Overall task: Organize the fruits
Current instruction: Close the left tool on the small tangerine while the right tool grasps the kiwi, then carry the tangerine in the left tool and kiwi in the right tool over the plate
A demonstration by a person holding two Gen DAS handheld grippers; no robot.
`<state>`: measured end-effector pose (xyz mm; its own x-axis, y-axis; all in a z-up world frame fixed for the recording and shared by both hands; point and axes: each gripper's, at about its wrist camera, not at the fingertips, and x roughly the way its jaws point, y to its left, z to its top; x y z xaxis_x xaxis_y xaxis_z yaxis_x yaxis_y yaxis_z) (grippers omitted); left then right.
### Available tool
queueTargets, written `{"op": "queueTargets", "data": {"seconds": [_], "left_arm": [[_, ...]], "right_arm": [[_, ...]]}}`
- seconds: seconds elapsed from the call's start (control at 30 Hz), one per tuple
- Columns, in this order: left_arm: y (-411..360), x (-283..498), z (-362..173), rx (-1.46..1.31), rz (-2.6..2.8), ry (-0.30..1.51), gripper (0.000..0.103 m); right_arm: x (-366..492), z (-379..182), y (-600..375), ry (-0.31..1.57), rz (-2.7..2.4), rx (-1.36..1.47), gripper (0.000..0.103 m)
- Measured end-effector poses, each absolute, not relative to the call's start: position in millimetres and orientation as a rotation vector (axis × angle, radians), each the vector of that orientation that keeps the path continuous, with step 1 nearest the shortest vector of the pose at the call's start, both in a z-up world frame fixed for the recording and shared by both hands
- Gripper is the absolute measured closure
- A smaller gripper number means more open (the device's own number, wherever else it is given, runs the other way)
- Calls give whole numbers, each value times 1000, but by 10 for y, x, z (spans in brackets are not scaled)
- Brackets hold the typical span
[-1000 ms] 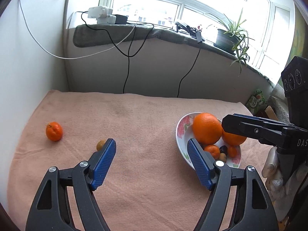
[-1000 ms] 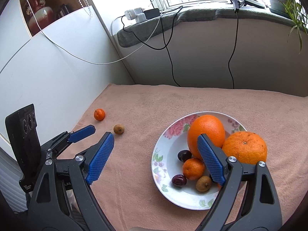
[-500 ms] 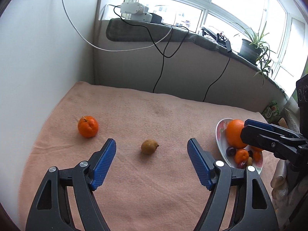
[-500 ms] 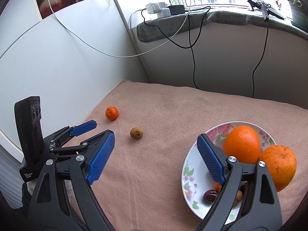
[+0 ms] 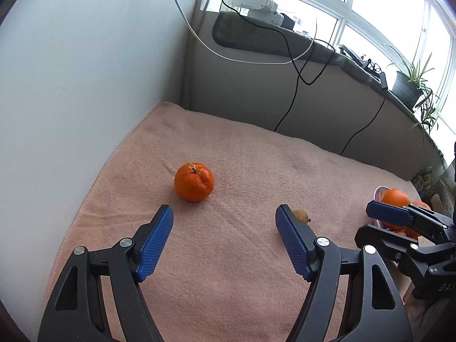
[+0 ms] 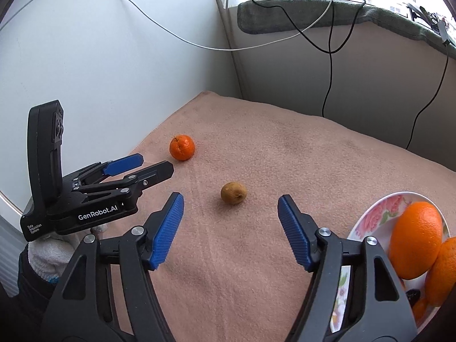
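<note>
A small orange mandarin lies on the pink towel just ahead of my left gripper, whose jaws are closing with nothing between them. A brown kiwi rests just beyond the tips of my right gripper; its jaws are closing too and do not touch the fruit. The floral plate at the right holds two big oranges and smaller fruits. The left gripper shows at the left of the right wrist view, the right gripper at the right of the left wrist view.
The pink towel ends at a white wall on the left and a low grey wall at the back. Black and white cables hang from the sill. A potted plant stands on the sill. A gloved hand holds the left gripper.
Both grippers have swung left, away from the plate, toward the loose mandarin and kiwi, and sunk a little. The right jaws have narrowed.
</note>
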<state>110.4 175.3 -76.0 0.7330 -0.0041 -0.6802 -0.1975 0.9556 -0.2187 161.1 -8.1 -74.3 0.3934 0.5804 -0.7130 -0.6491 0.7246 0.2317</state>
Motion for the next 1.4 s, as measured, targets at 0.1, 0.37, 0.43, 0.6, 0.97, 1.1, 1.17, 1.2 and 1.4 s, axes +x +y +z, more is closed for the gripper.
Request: {"op": "queueTargets", "data": {"seconds": [0.1,0.37,0.43,0.6,0.97,1.1,1.17,1.2,1.4], "left_arm": [[1805,1177,-808,-289,112,755,33],[1900,1366,-910,-314,115,778,36],[1907,1409,-934,-315,114,785,36],[1930,1492,-997,-308,118,804,38],[1998,1634,-1101,-313,128,836,47],[2009,1663,-1126,-315,138,841,55],[2012,1668,-1126,-312,144,840,59],[2022,1667,-1129,-312,148,839,62],[2031,1641,-1125,-315,149,832,63]], "right_arm": [[1645,-841,4,887,779,-96,34],[1753,-1041,172,931,768,-127,41],[1779,-1081,225,935,765,-134,43],[1860,-1157,320,953,763,-145,49],[1971,-1311,484,978,764,-162,58],[1997,-1331,490,980,763,-164,62],[2010,-1338,504,979,761,-174,63],[2009,-1341,509,974,758,-181,66],[1971,-1329,490,963,755,-193,70]]}}
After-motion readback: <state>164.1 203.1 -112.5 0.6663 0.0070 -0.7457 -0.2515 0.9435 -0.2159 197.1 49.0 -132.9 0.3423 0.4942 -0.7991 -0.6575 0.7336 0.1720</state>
